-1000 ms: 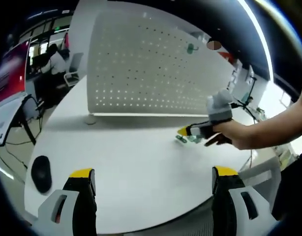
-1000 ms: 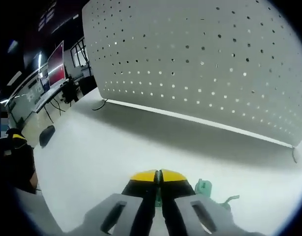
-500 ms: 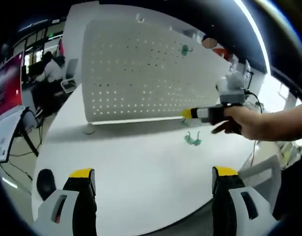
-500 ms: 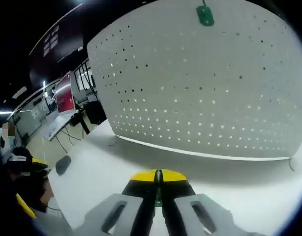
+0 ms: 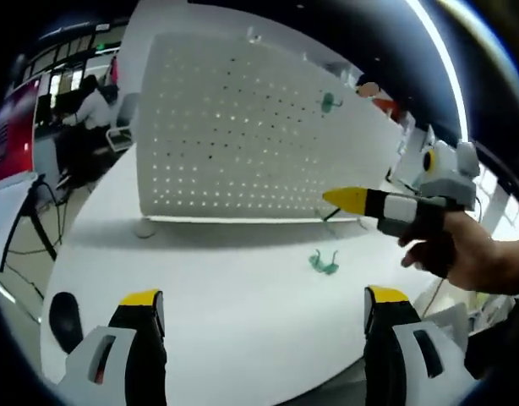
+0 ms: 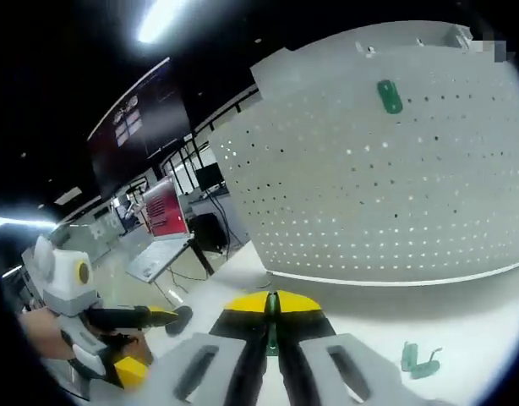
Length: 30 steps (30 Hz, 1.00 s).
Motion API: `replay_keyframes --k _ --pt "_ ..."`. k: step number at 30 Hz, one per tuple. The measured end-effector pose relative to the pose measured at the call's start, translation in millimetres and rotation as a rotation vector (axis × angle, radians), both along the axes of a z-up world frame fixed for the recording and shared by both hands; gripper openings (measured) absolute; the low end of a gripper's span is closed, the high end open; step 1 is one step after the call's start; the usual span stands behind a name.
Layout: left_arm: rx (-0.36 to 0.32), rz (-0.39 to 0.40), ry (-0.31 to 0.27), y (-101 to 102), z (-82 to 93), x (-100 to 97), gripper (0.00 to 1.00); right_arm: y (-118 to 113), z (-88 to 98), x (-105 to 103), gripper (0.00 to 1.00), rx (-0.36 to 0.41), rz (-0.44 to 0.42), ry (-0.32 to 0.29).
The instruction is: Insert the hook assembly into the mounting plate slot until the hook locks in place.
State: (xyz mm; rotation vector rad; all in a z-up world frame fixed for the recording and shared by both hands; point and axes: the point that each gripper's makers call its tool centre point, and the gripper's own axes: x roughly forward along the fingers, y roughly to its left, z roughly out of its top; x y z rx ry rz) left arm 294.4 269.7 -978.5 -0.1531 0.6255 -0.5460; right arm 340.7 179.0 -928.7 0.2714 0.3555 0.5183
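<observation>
- Right gripper point(image 6: 273, 306): fingers clamped on a green hook point(image 6: 270, 335), held short of the pegboard point(image 6: 428, 194).
- Left gripper point(image 5: 264, 309): fingers apart, empty.
- One hook on board point(image 6: 389, 96); one on bench point(image 5: 323, 263). Insertion outstanding.

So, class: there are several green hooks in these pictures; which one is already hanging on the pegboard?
The hook high on the pegboard: green hook. Another green hook lies loose on the table.

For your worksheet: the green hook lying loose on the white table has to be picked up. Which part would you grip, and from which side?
Probably the flat block end of the green hook, coming from above. It lies flat on the white table with open table around it, and its thin bent prongs look too slender to pinch. The left hand-held gripper is open.
</observation>
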Motion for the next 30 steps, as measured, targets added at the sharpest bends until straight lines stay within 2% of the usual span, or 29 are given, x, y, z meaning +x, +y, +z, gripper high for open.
replay_keyframes --k 7,11,14,20,22,25,28,30 --pt "-0.054 0.002 0.009 -6.5 8.4 4.5 0.95 29.1 12.5 -17.6 0.00 0.022 0.070 -0.040" --pt "-0.098 -0.003 0.005 -10.9 14.6 4.2 0.89 39.1 17.6 -22.8 0.00 0.037 0.083 -0.051" --pt "-0.117 0.007 0.004 -11.7 16.8 4.9 0.89 44.9 20.5 -26.9 0.00 0.037 0.094 -0.067" --pt "-0.174 -0.011 0.020 -18.9 21.6 -2.0 0.73 56.8 32.3 -37.5 0.00 0.078 0.117 -0.117" --pt "-0.208 -0.012 0.032 -21.8 22.9 -4.2 0.70 59.8 37.5 -40.5 0.00 0.083 0.122 -0.156" --pt "-0.239 -0.017 0.035 -25.1 25.7 -7.1 0.60 61.4 39.4 -44.8 0.00 0.105 0.121 -0.163" --pt "-0.261 -0.009 0.026 -26.6 31.1 -9.0 0.57 64.8 41.0 -49.4 0.00 0.110 0.134 -0.176" --pt "-0.320 -0.013 0.039 -31.8 38.4 -11.6 0.51 64.7 42.0 -50.7 0.00 0.115 0.135 -0.180"
